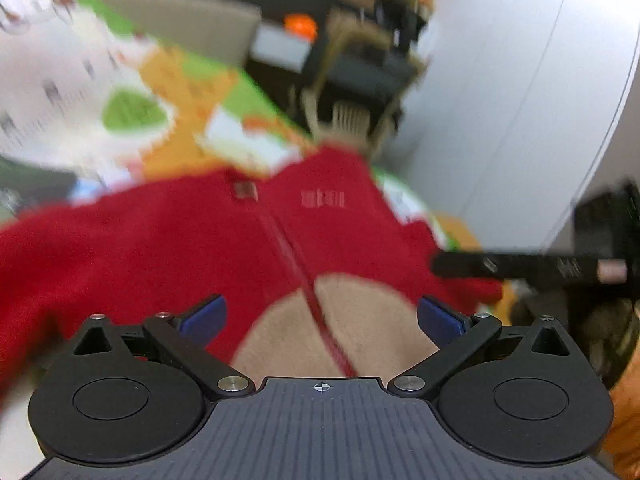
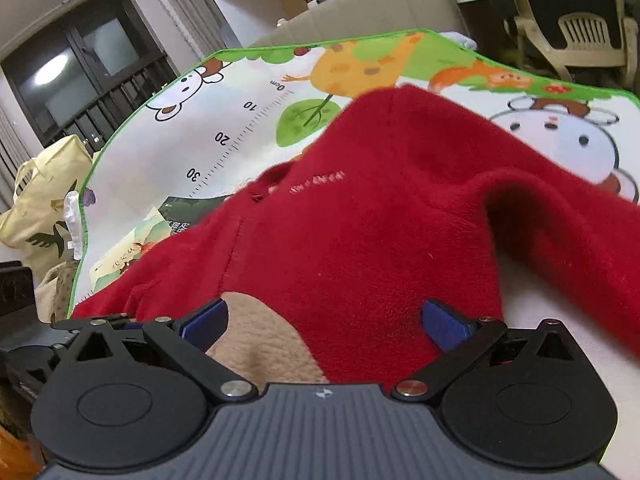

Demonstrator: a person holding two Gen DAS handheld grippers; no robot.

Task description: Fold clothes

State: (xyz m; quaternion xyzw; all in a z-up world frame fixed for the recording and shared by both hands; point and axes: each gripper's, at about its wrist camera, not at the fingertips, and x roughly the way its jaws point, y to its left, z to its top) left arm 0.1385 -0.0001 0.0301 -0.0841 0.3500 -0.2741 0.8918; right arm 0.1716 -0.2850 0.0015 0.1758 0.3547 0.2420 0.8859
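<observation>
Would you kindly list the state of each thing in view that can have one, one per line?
Red fleece jacket: spread out on the mat, not yet folded, zipper closed as far as visible.
Cartoon play mat: laid flat, jacket lying on it.
Left gripper: open, over the jacket's tan patch, gripping nothing.
Right gripper: open, at the jacket's edge, gripping nothing.

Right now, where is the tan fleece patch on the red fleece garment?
The tan fleece patch sits on the red fleece garment directly ahead of both open grippers: centred between the left gripper fingers, nearer the right gripper left finger.
</observation>
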